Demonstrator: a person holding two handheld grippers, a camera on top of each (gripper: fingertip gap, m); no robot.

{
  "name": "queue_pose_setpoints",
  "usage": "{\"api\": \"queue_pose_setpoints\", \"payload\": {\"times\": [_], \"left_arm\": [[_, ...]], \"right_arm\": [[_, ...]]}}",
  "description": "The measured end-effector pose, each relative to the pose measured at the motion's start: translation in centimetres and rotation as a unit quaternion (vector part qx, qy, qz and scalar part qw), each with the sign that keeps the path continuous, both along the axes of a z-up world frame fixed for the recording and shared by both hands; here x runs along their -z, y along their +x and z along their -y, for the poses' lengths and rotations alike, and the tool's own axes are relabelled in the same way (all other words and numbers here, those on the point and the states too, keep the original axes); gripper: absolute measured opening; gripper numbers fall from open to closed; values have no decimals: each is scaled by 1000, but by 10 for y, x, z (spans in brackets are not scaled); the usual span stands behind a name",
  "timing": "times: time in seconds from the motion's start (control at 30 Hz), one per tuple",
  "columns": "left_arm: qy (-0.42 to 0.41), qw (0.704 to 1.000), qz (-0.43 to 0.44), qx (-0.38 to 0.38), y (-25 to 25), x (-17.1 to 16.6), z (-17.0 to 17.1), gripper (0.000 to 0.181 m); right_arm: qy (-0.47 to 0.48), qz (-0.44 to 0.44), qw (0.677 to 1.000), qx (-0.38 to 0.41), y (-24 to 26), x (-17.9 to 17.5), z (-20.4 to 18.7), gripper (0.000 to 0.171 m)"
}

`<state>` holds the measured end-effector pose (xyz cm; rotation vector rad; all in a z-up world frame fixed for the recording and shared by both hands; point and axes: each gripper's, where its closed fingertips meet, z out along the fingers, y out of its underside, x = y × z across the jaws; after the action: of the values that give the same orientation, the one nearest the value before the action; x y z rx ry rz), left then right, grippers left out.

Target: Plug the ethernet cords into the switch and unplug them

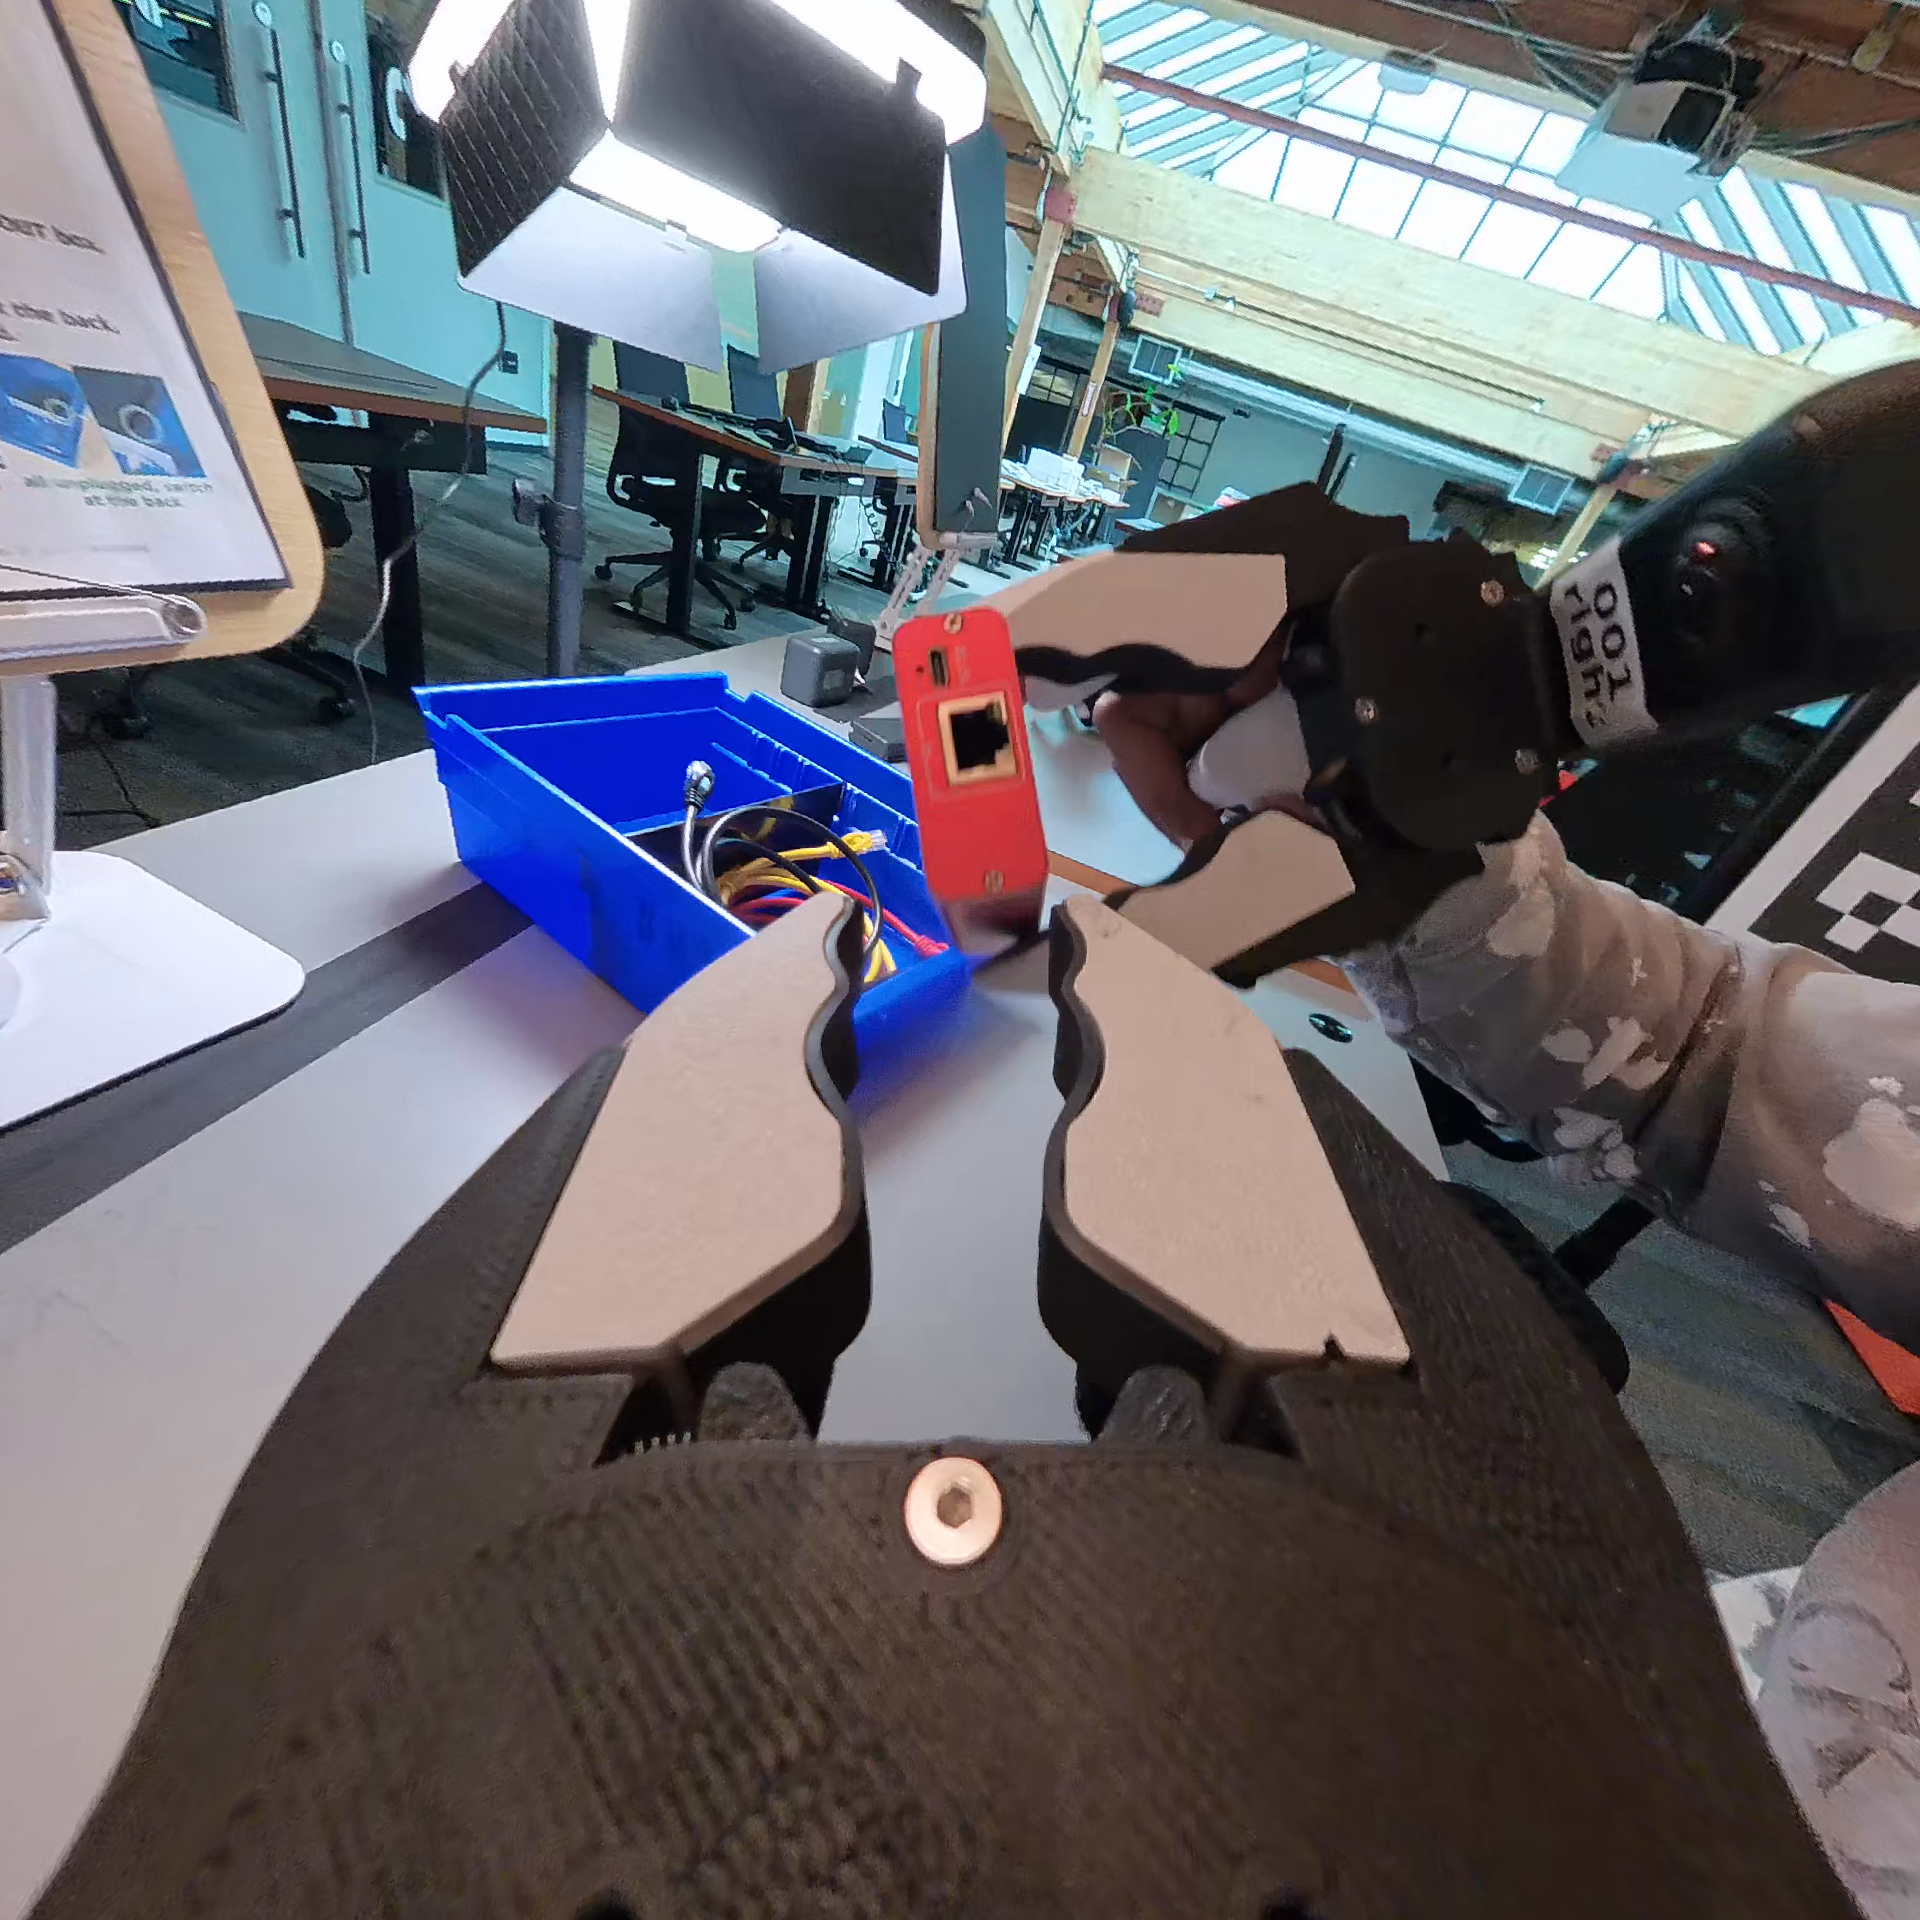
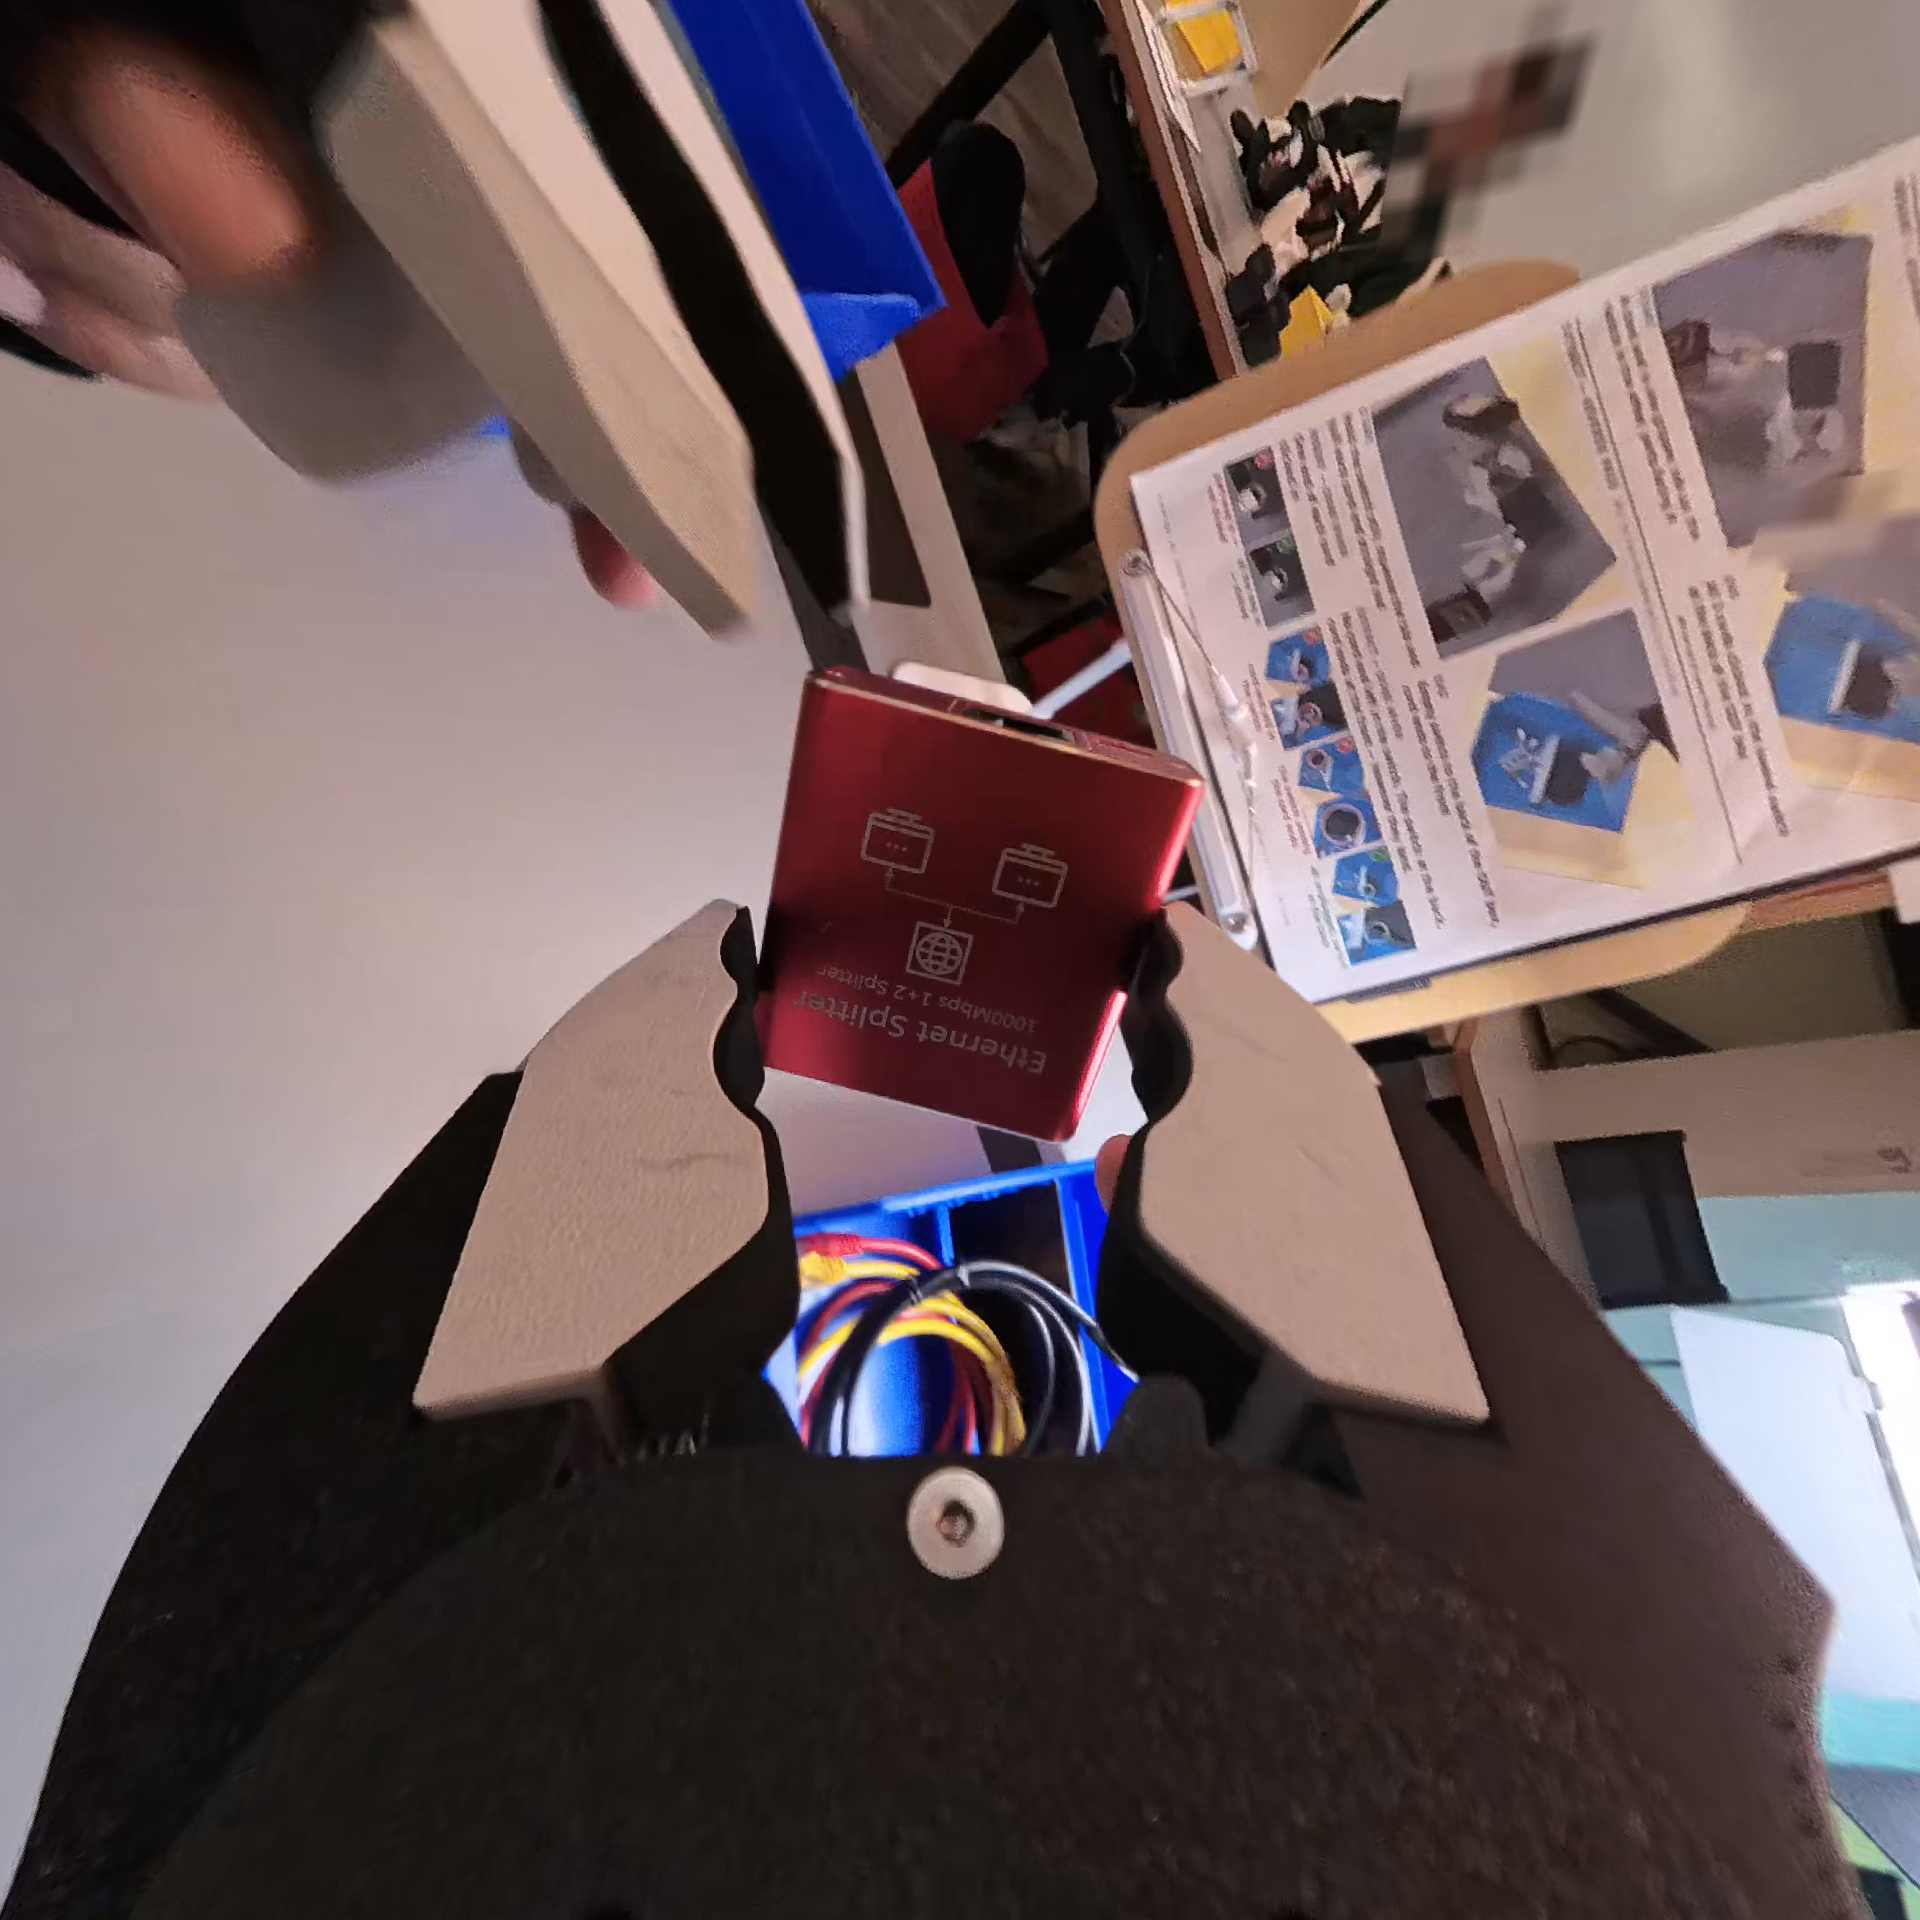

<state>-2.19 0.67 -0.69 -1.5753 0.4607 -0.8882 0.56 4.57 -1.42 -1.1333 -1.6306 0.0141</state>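
Note:
My right gripper (image 2: pixel 951 935) is shut on a red ethernet switch (image 2: pixel 966 914) and holds it by its two sides, above the table. In the left wrist view the switch (image 1: pixel 971 758) stands on end in the right gripper (image 1: pixel 1060 758), with one empty port facing me. My left gripper (image 1: pixel 951 914) is open and empty, its tips just below the switch. It also shows blurred in the right wrist view (image 2: pixel 582 416). Coiled yellow, red and black ethernet cords (image 1: pixel 790 873) lie in a blue bin (image 1: pixel 582 821). They also show in the right wrist view (image 2: pixel 914 1340).
A clipboard with an instruction sheet (image 1: pixel 125 312) stands on a white base (image 1: pixel 125 977) at the left of the grey table (image 1: pixel 312 1299). A studio light (image 1: pixel 707 208) stands behind the bin. A small grey box (image 1: pixel 821 665) sits at the far edge.

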Motion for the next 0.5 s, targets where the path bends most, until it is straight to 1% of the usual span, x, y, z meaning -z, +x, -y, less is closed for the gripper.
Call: {"api": "queue_pose_setpoints", "payload": {"times": [0.07,0.13,0.23,0.33,0.4,0.5], "left_arm": [[1,1000,4,-6,-8,-3,-1,34],[4,1000,0,-11,-15,-6,-1,33],[14,999,-18,-28,-24,-8,-3,33],[28,997,-47,-57,-34,-8,-7,35],[32,994,-70,-76,-41,-6,-10,37],[23,989,-107,-99,-51,2,-15,42]], "right_arm": [[-4,8,1000,18,12,-11,-20,70],[-22,24,998,45,27,-19,-50,70],[-55,53,990,115,56,-19,-116,70],[-112,87,973,184,87,2,-185,70],[-158,111,956,223,106,27,-224,70],[-224,143,927,266,129,71,-267,70]]}}
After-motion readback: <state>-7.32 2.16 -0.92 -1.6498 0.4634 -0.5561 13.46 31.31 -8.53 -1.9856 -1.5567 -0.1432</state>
